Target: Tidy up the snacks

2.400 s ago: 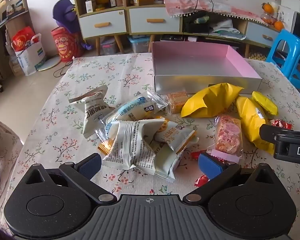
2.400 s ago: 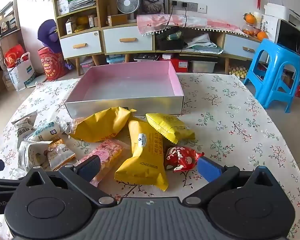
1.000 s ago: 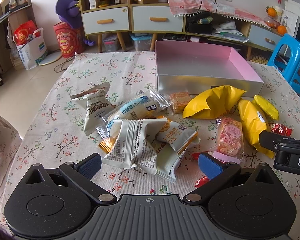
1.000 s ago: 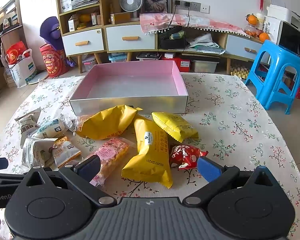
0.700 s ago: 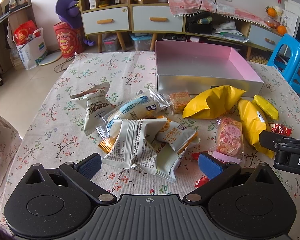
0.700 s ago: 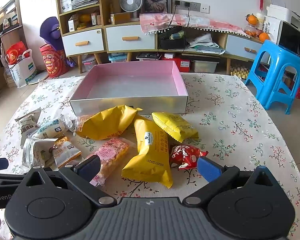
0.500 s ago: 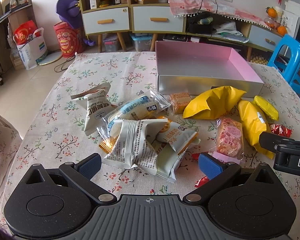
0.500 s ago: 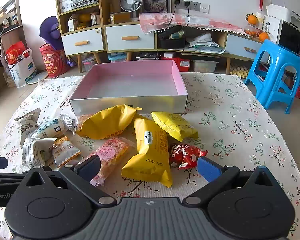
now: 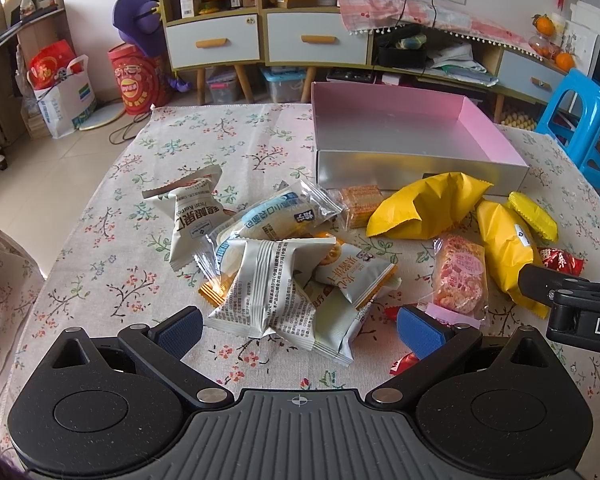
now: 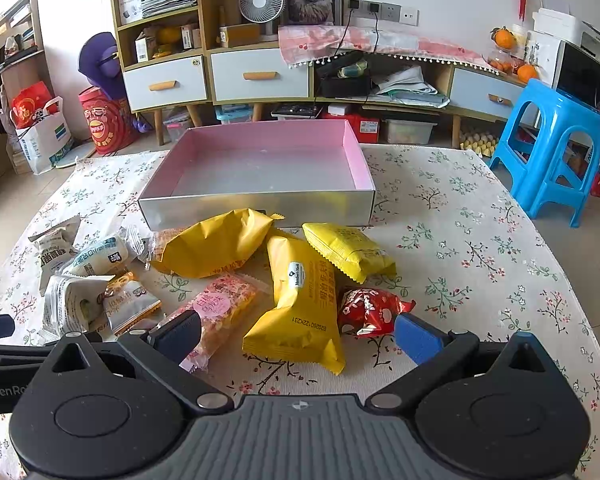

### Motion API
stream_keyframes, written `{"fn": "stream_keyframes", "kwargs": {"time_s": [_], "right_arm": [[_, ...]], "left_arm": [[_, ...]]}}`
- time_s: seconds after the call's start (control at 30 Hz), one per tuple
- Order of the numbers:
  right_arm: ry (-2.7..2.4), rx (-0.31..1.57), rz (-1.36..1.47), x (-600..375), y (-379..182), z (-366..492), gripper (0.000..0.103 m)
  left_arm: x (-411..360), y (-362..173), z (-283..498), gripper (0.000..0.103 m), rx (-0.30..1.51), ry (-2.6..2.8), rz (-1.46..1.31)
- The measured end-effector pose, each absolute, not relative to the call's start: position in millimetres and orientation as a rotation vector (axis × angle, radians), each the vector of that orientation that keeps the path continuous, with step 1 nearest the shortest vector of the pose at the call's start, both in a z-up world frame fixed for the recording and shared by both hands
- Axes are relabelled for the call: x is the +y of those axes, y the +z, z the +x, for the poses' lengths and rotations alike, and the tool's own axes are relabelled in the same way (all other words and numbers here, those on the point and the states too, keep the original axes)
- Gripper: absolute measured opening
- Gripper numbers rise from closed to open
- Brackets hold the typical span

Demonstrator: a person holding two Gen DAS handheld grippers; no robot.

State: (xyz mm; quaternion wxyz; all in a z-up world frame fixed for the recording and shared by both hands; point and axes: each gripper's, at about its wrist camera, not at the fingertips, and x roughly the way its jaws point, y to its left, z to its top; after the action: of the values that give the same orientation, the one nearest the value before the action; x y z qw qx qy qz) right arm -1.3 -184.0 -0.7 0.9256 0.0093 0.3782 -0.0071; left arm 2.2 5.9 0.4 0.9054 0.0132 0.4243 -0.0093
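On the flowered tablecloth stands one pink-lined box near the far edge. In front of it lie three yellow packets: a large crumpled one, a long one, and a small flat one. There is one pink see-through packet and one red foil packet; a second red wrapper shows partly behind a finger in the left wrist view. Toward the left edge lie about four pale grey-white packets, one clear packet with blue print, and one small orange cracker pack. More may be hidden underneath that heap.
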Motion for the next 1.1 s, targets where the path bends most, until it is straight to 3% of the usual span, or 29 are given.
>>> {"fn": "stream_keyframes", "kwargs": {"time_s": [0.9,1.1], "right_arm": [[-0.008,0.823,-0.002,-184,-5,4,0.093],[0.001,0.777,-0.006,-192,16,11,0.093]], "left_arm": [[9,1,4,0.103,0.893,-0.035,0.018],[20,19,16,0.103,0.882,-0.12,-0.022]]}}
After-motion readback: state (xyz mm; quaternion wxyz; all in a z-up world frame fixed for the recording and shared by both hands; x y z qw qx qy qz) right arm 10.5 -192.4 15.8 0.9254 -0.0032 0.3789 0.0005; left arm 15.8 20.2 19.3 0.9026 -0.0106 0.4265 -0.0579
